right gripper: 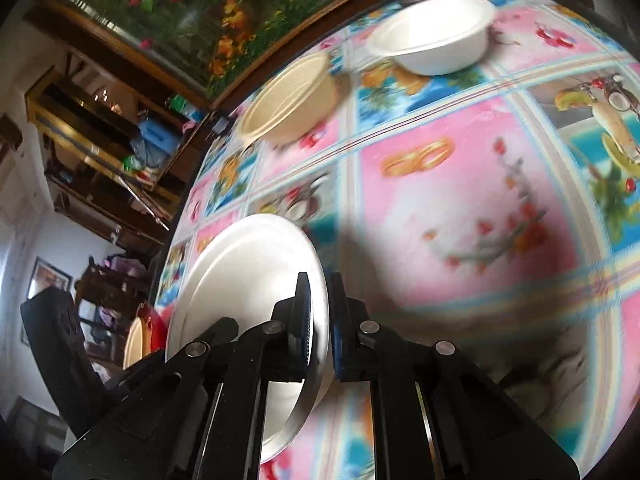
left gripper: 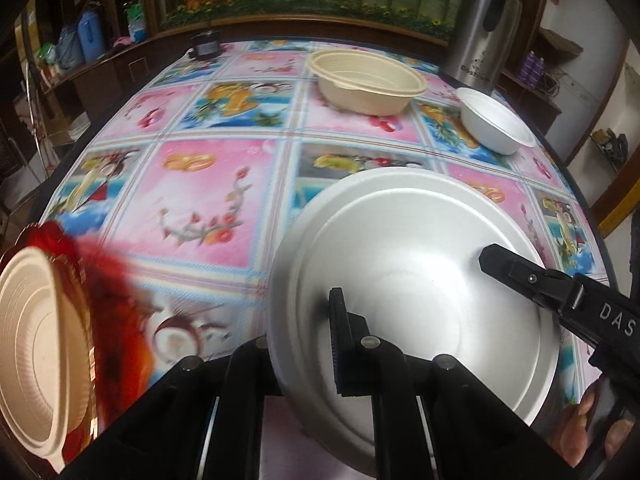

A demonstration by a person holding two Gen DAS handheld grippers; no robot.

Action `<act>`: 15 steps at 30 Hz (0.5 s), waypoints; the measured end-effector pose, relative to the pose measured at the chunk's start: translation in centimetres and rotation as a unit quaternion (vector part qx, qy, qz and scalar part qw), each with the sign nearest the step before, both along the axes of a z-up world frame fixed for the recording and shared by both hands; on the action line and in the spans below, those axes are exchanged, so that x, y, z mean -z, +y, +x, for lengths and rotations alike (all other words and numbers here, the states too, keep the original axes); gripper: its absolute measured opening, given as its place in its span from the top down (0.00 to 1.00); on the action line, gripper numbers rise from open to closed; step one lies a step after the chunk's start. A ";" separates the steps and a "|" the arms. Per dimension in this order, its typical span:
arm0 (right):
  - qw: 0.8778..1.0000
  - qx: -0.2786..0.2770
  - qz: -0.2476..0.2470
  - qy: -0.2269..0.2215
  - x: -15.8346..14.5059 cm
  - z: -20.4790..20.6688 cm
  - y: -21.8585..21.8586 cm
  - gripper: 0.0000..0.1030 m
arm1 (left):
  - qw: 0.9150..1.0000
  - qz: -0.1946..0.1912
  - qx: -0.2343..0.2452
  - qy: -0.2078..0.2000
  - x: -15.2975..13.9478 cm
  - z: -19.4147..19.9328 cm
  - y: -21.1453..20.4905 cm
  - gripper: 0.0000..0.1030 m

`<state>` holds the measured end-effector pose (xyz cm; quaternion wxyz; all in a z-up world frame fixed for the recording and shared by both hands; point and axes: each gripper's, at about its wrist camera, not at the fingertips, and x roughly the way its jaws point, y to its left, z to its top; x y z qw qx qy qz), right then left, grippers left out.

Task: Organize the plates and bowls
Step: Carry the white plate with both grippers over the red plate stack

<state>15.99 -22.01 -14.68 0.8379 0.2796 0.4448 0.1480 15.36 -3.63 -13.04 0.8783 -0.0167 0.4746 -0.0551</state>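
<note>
The right tool [right gripper: 318, 316] is clenched on the near rim of the white plate [right gripper: 248, 280], tilted above the tabletop [right gripper: 460, 200]. The left tool [left gripper: 304, 332] grips the same plate's [left gripper: 400, 264] opposite rim. A beige bowl [left gripper: 368, 80] and a white bowl [left gripper: 494, 120] sit beyond.

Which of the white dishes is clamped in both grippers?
The large white foam plate, lifted and tilted, with both grippers on its rim. The small white foam bowl sits free on the table beside the steel flask.
</note>
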 end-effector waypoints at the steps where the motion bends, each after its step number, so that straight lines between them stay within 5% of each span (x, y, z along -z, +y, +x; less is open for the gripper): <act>1: 1.000 -0.004 -0.003 0.000 -0.2 -0.3 0.7 0.93 | 1.000 -0.004 -0.007 -0.001 -0.2 -0.5 0.8 0.91; 15: 0.995 -0.086 0.013 -0.043 -5.1 -2.9 9.1 0.92 | 0.996 -0.023 -0.063 -0.067 -6.2 -5.4 9.5 0.91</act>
